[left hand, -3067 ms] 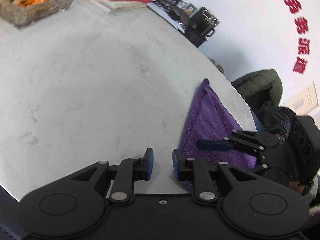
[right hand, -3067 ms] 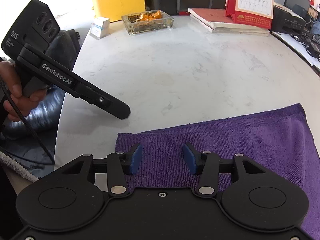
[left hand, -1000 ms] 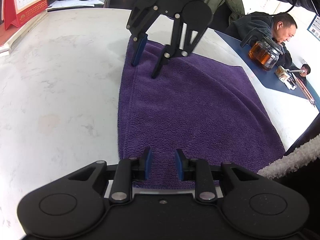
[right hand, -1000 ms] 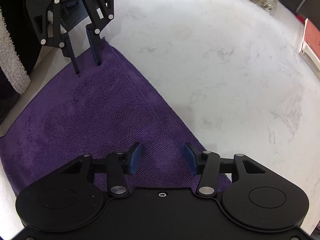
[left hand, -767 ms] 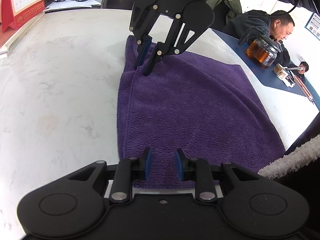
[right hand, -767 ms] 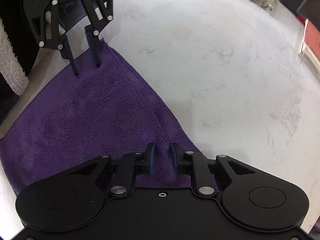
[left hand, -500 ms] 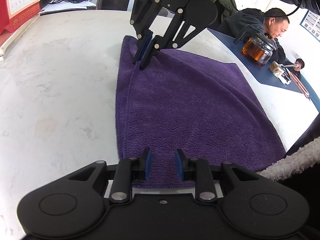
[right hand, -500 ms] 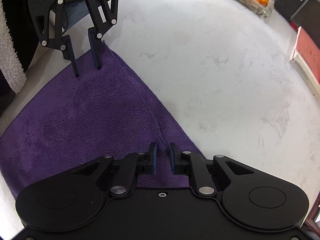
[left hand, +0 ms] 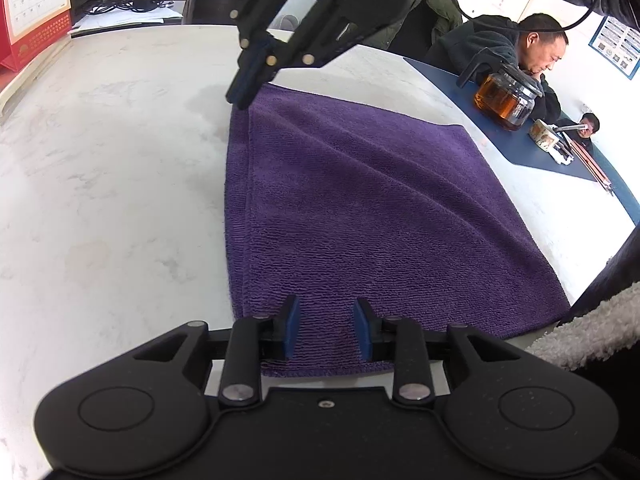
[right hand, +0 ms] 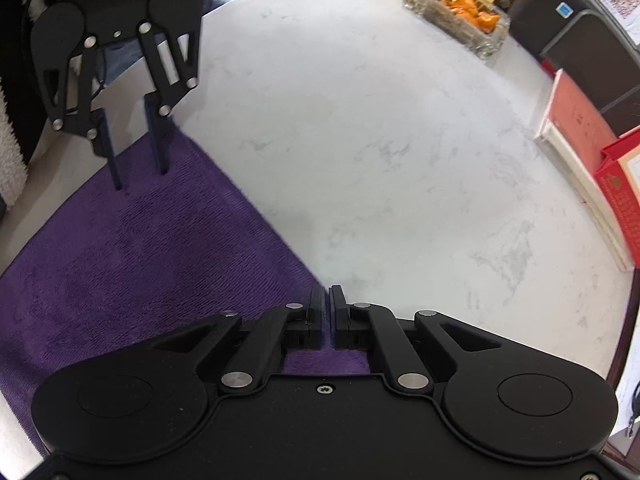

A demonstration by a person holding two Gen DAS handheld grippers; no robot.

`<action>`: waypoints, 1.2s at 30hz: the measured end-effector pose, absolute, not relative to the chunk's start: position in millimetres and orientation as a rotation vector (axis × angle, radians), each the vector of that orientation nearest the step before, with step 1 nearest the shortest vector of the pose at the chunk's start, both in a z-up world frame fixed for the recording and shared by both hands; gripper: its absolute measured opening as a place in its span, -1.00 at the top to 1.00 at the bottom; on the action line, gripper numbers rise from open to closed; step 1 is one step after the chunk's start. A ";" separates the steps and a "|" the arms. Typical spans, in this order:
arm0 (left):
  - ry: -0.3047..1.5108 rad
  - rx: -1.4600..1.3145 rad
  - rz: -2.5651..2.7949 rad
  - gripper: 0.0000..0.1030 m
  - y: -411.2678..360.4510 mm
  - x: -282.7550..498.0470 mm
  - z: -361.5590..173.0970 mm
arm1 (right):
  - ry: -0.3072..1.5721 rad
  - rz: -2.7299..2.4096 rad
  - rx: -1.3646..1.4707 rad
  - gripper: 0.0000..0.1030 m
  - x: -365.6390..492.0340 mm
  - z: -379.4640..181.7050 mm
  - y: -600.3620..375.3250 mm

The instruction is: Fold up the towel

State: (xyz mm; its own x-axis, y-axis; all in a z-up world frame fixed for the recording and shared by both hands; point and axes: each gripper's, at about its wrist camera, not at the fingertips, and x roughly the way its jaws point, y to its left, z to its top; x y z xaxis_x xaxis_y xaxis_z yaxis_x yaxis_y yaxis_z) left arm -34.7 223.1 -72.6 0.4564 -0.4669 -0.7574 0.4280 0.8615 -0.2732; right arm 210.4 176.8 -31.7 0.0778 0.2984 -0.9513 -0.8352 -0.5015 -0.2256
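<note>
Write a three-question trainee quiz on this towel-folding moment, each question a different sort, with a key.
1. True or false: the right gripper is shut on a corner of the purple towel.
2. Multiple choice: the left gripper has its jaws (A) clamped on the towel, (B) apart, with the towel's near edge lying between them, (C) holding the teapot.
3. Fill in: the glass dish on the marble table holds ____ peel.

Key: 1 true, the pads meet on the towel's corner by its table-side edge. 2 B. 3 orange.
</note>
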 end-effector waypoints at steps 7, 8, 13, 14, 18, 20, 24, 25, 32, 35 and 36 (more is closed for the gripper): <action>0.949 -0.051 -0.554 0.46 223.5 -33.3 -72.8 | 0.564 1.446 -1.320 0.91 224.2 -30.5 158.5; 0.948 -0.052 -0.553 0.46 223.8 -33.7 -72.9 | 0.567 1.409 -1.272 0.90 226.2 -28.3 148.8; 0.946 -0.053 -0.550 0.46 224.3 -35.2 -72.9 | 0.605 1.102 -0.927 0.35 247.8 4.2 98.4; 0.945 -0.052 -0.549 0.46 223.9 -35.5 -72.8 | 0.622 1.026 -0.851 0.28 251.0 9.0 81.4; 0.945 -0.035 -0.553 0.46 222.8 -35.8 -72.3 | 0.741 0.783 -0.590 0.28 237.2 2.3 10.1; 0.946 -0.024 -0.558 0.46 222.5 -35.1 -72.1 | 0.849 0.698 -0.472 0.28 214.7 -17.0 -29.4; 0.944 0.013 -0.568 0.46 220.4 -34.5 -71.3 | 0.995 0.695 -0.301 0.28 175.8 -53.7 -74.2; 0.943 0.020 -0.570 0.46 219.9 -34.6 -71.2 | 1.007 0.715 -0.292 0.28 166.3 -60.6 -78.9; 0.949 0.073 -0.570 0.46 213.3 -34.4 -70.1 | 0.966 0.764 -0.317 0.35 145.6 -84.0 -103.1; 0.948 0.098 -0.564 0.46 210.6 -35.9 -70.4 | 0.917 0.699 -0.397 0.34 154.6 -84.4 -123.2; 0.949 0.097 -0.556 0.46 210.1 -36.4 -70.5 | 0.914 0.675 -0.375 0.35 161.9 -84.5 -133.0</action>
